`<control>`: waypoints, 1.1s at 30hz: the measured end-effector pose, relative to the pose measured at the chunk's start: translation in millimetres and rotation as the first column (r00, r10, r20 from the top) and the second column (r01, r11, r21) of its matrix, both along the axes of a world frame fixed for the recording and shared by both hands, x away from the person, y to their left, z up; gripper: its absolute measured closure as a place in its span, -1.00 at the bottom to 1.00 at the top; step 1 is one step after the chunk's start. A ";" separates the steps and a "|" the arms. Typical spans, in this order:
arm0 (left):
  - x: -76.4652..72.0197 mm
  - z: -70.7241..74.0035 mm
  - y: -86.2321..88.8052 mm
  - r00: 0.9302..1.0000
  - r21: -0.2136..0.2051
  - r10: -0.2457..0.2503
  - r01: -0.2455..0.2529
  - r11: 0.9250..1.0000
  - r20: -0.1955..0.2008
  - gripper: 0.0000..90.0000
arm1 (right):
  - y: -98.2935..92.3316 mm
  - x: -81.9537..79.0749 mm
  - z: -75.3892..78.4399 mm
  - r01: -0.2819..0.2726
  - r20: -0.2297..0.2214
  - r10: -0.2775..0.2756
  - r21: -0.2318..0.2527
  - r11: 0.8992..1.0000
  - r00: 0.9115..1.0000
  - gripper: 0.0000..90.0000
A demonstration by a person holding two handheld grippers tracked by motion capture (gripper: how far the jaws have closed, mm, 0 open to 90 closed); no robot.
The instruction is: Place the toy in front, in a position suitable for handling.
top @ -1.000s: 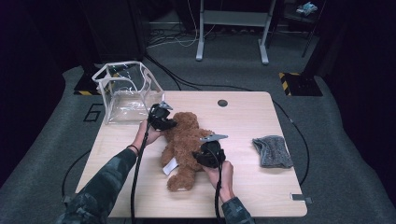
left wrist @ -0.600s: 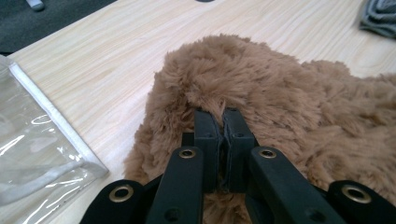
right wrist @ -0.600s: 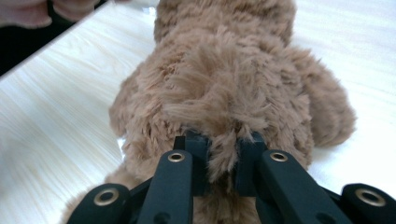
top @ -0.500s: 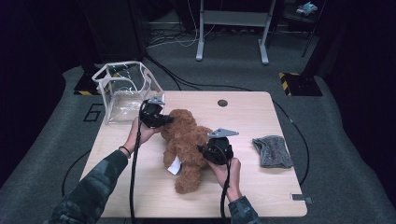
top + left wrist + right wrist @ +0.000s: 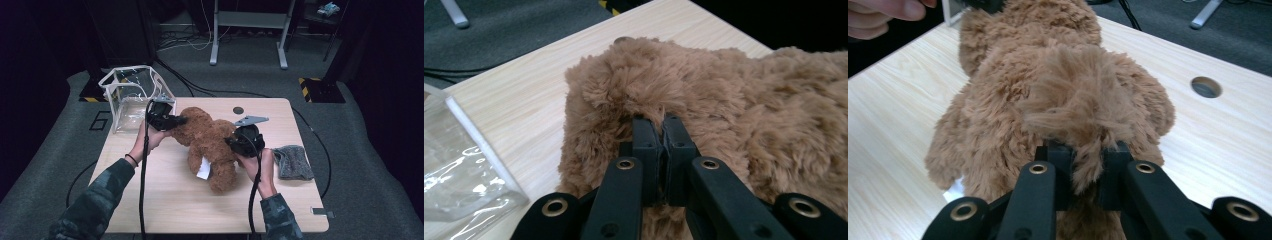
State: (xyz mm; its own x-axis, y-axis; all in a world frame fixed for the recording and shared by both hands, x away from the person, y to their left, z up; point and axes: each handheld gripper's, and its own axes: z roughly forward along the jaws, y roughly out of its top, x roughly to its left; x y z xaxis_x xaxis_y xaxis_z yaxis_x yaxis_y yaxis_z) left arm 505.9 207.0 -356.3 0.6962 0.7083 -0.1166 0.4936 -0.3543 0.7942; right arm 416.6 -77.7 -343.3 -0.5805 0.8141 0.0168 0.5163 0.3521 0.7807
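The right gripper [image 5: 239, 141] is nearest. Its jaws are squeezed tight on a tuft of brown fur on the teddy bear [image 5: 210, 145]. In the right gripper view the tuft [image 5: 1083, 112] sticks up from between the jaws, and the rest of the bear stretches away in front of them. A white tag [image 5: 203, 169] hangs from the bear, on the person's side of these jaws.

The left gripper [image 5: 172, 121] is a bit farther off. Its jaws are pinched shut on the fur at the bear's other end. The bear hangs between the two pairs of jaws, over the bench [image 5: 165, 200].

A grey cloth [image 5: 293, 162] lies on the bench, on the outer side of the right jaws. A clear box [image 5: 131, 95] stands just behind the left gripper.
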 end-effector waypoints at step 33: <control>-15.0 -29.6 -19.2 0.998 0.029 0.062 -0.061 0.998 -0.028 0.95 | -17.2 59.5 -17.2 -0.011 -0.061 0.004 -0.112 0.994 0.998 0.79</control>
State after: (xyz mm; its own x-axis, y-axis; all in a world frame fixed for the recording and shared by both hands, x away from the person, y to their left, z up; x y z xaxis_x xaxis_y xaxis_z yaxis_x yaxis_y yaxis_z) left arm 490.9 187.8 -385.9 0.6479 0.7530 -0.1152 0.5376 -0.3449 0.7694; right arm 476.1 -94.8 -360.5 -0.5875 0.8083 -0.0395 0.5583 0.4402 0.7032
